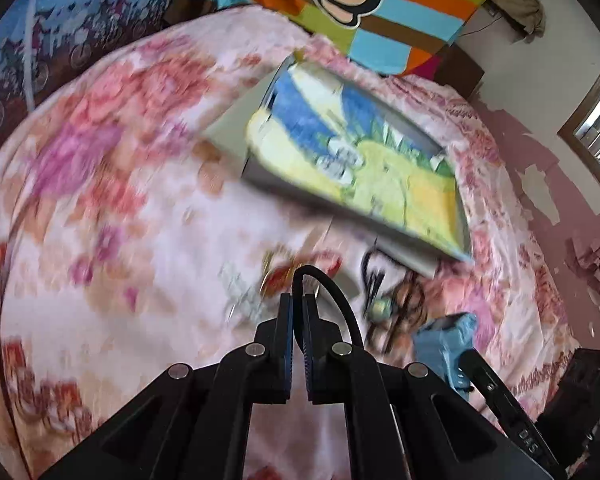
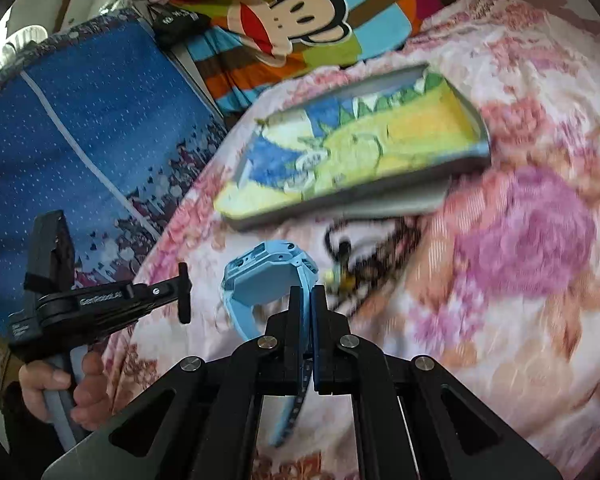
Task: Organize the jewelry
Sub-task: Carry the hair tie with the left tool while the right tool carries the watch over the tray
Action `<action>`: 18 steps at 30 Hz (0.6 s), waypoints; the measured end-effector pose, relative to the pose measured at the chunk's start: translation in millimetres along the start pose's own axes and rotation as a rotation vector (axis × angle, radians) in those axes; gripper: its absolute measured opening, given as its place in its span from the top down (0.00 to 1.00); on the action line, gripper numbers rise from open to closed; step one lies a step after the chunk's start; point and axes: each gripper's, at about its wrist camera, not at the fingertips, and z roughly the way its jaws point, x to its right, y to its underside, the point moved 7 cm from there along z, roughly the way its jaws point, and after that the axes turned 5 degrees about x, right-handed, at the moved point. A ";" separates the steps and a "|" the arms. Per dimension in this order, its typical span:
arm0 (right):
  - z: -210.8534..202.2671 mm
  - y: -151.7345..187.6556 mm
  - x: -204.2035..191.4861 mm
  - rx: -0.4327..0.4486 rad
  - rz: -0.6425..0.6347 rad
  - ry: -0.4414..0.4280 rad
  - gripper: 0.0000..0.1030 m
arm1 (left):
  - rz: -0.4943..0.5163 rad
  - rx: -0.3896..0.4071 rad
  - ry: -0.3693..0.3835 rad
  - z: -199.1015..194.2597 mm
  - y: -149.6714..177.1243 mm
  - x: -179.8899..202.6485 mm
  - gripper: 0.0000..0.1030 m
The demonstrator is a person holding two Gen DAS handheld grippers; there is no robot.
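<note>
My left gripper (image 1: 298,300) is shut on a thin black cord (image 1: 332,284) that arches up from between its fingers and curves down to the right. My right gripper (image 2: 312,292) is shut on the strap of a light blue watch (image 2: 264,280), whose square case hangs to the left of the fingers. The same watch (image 1: 444,344) shows at the lower right in the left wrist view. An open box (image 1: 352,160) with a blue and yellow cartoon lining lies on the floral bedspread (image 1: 100,200) beyond both grippers. Blurred dark necklaces (image 2: 352,264) lie in front of the box (image 2: 352,156).
A red and gold trinket (image 1: 284,276) and brown beads (image 1: 408,304) lie blurred on the bedspread. A striped monkey-print cloth (image 2: 292,20) is at the bed's far end, and a blue patterned panel (image 2: 80,120) stands to the left. A hand (image 2: 52,384) holds the left gripper (image 2: 184,292).
</note>
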 end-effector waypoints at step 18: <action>141.3 -119.0 1.2 0.006 -0.087 0.054 0.97 | 0.035 0.055 -0.004 100.4 -104.8 14.3 0.96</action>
